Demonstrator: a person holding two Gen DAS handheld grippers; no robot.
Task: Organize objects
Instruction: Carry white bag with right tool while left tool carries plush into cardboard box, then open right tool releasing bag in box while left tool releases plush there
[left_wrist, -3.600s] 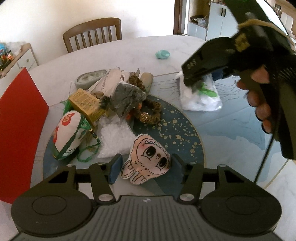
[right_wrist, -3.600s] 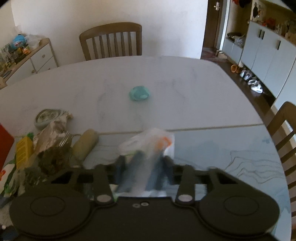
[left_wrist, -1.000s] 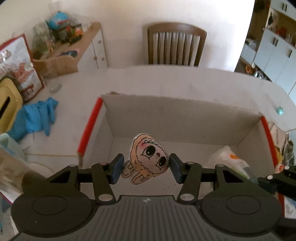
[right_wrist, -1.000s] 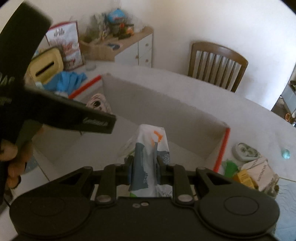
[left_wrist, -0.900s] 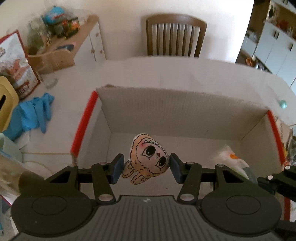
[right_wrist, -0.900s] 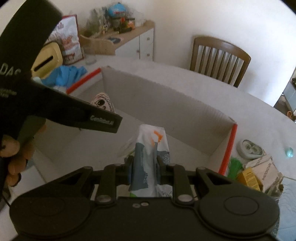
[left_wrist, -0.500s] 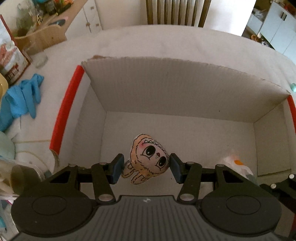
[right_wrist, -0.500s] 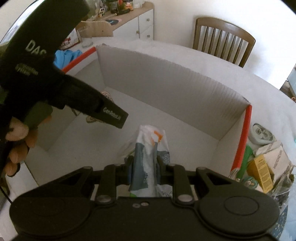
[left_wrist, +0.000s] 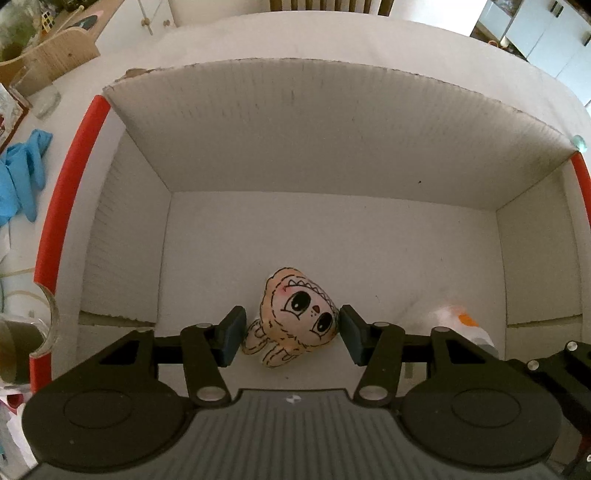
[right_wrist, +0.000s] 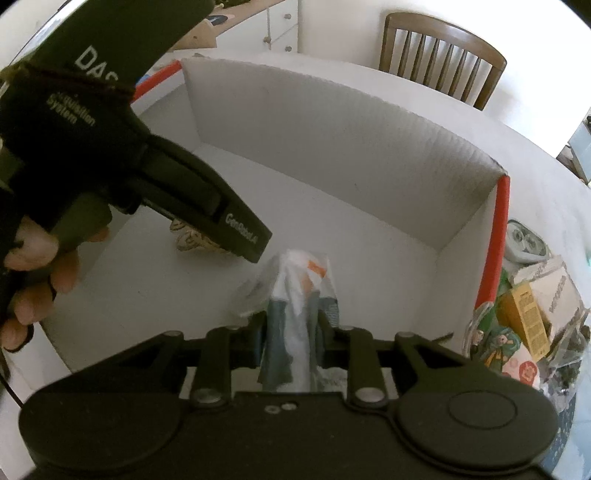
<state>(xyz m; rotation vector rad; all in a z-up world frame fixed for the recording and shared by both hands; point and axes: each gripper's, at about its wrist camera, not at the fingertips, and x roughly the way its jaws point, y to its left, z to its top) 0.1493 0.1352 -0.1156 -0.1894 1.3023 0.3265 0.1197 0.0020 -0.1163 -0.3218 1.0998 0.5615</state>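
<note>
You have both loads down inside the white cardboard box (left_wrist: 332, 147), and the release has begun. Your left gripper (left_wrist: 291, 334) has just been easing apart: the plush toy (left_wrist: 299, 321) sits between its fingers near the box's front edge, a sliver of gap at the left pad, so it looks let go. Your right gripper (right_wrist: 291, 341) has just been opening too, yet its narrow fingers look pressed to the crinkled plastic packet (right_wrist: 295, 295), low toward the right wall – not quite freed. Neither item is fully delivered until you back out. Plenty is left: a yellow carton (right_wrist: 524, 317), printed pouches and other clutter lie heaped on the table past the box's red-trimmed right edge (right_wrist: 493, 240). The table (left_wrist: 332, 40) is pale marble – a wooden chair (right_wrist: 439, 55) stands beyond its far edge.
</note>
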